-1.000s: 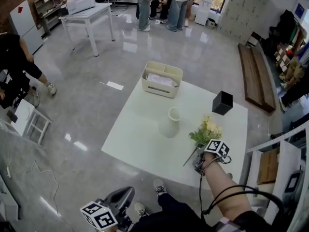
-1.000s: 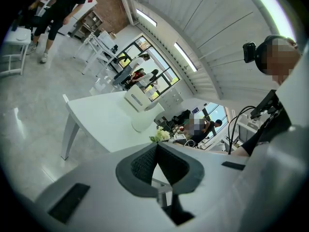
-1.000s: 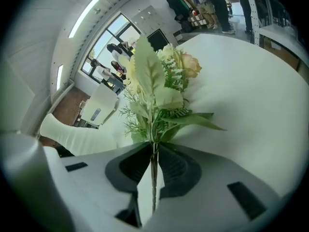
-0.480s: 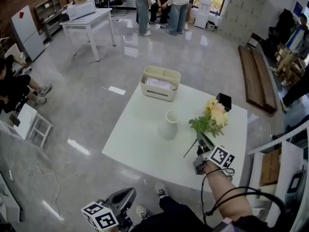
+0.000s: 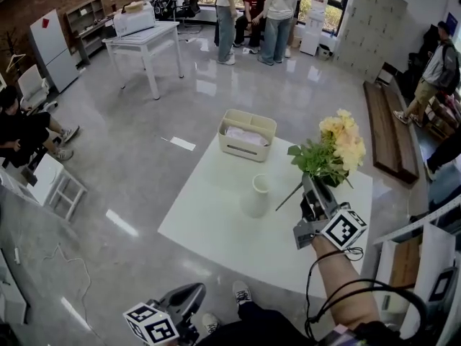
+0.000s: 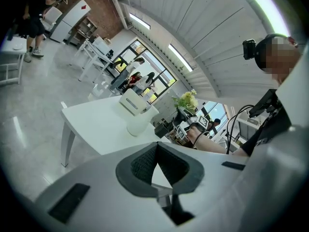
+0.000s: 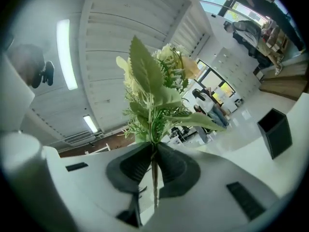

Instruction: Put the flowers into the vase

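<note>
A bunch of flowers [image 5: 333, 146], yellow blooms over green leaves, is held in the air above the white table [image 5: 216, 225]. My right gripper [image 5: 311, 189] is shut on its stems, and the blooms point up and away. The stem ends stick out toward the white vase [image 5: 257, 195], which stands upright mid-table to the left of the gripper. In the right gripper view the flowers [image 7: 157, 91] rise from between the pads [image 7: 140, 161]. My left gripper [image 5: 155, 321] hangs low off the table's near side, shut on nothing. From the left gripper view the vase [image 6: 137, 125] and flowers [image 6: 187, 100] lie ahead.
A cream basket [image 5: 247, 134] sits at the table's far edge. A black box [image 7: 275, 132] stands at the table's right. Several people stand far back [image 5: 277, 9], one sits at left [image 5: 21, 132]. A wooden bench [image 5: 389, 132] lies to the right.
My right gripper has lifted the flowers off the table and swung them from lying flat to pointing up. The left gripper has stayed where it was.
</note>
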### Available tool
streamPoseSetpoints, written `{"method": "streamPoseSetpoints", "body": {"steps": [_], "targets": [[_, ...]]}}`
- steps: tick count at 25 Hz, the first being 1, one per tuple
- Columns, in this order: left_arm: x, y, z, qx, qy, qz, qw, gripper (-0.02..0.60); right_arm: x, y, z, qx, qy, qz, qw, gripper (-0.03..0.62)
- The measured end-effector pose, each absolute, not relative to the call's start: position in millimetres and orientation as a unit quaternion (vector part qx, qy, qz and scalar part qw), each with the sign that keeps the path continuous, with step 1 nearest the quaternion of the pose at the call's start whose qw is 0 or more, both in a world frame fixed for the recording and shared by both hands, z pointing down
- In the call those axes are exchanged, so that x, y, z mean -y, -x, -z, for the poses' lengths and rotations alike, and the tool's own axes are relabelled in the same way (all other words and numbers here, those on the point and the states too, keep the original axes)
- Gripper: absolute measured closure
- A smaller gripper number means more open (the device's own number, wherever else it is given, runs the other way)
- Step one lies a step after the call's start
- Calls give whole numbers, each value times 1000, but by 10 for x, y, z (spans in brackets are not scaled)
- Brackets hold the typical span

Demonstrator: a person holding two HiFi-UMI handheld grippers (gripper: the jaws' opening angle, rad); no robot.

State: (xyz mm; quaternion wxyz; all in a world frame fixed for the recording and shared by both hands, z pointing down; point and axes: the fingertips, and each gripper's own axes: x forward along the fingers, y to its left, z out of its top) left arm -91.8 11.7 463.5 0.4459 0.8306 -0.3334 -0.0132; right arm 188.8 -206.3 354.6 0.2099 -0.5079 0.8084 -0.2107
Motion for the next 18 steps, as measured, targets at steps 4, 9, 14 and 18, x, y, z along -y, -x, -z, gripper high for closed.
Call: {"method": "streamPoseSetpoints", "body": {"steps": [4,9,14,18], "targets": [[-113,954,-4609,346,-827,18,442,578,2244,-1726,-3214,-826,484,174,231,551],[-136,1065,-4638,368,-820,23,438,577,2478,-1576,-3252,-833,485,155,217,549],[-162,1213,-4626,395,-806,26,440,577,2611,-1421,-3411,-839,497,129,179,549],[-208,1270,-4640,408,-797,26,445,577,2594,-1299,-3607,-848,501,107,135,549]]}}
